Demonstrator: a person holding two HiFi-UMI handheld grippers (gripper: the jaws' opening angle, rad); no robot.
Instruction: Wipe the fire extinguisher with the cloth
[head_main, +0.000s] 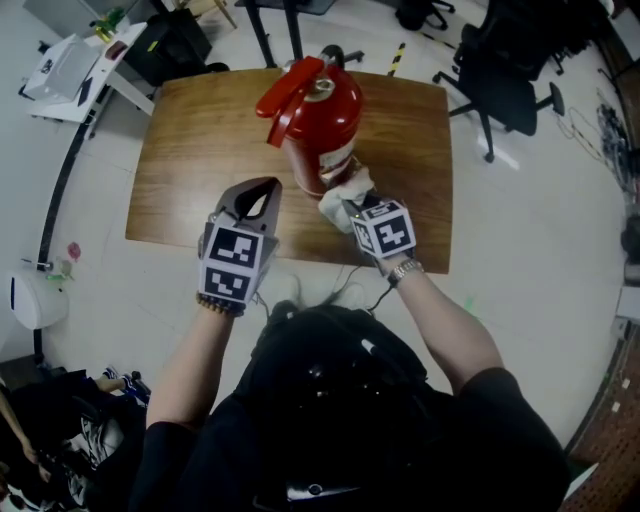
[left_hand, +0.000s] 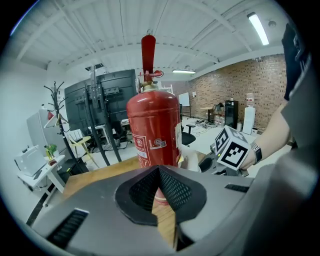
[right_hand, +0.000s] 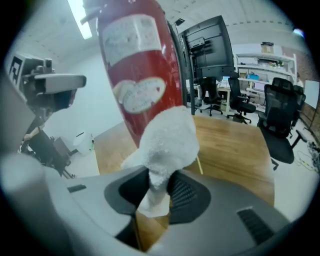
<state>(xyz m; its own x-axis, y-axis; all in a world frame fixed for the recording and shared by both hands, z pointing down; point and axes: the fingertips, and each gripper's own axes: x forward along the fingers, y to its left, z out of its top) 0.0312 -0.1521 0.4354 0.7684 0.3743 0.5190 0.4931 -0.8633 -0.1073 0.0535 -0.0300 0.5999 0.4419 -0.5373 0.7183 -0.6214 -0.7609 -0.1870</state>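
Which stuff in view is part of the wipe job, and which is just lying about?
Job: extinguisher; cloth, clamped in right gripper; left gripper, shut, empty; table.
Lying about: chair; black box; white floor unit.

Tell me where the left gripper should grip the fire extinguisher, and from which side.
Probably the fire extinguisher's narrow neck under the red lever: its body looks too wide for the jaws. Come from the left; the right gripper holds the cloth at its lower right. Open the shut left gripper first.

Extinguisher (head_main: 318, 120) stands on table (head_main: 200, 170), cloth (head_main: 345, 192) just beside.
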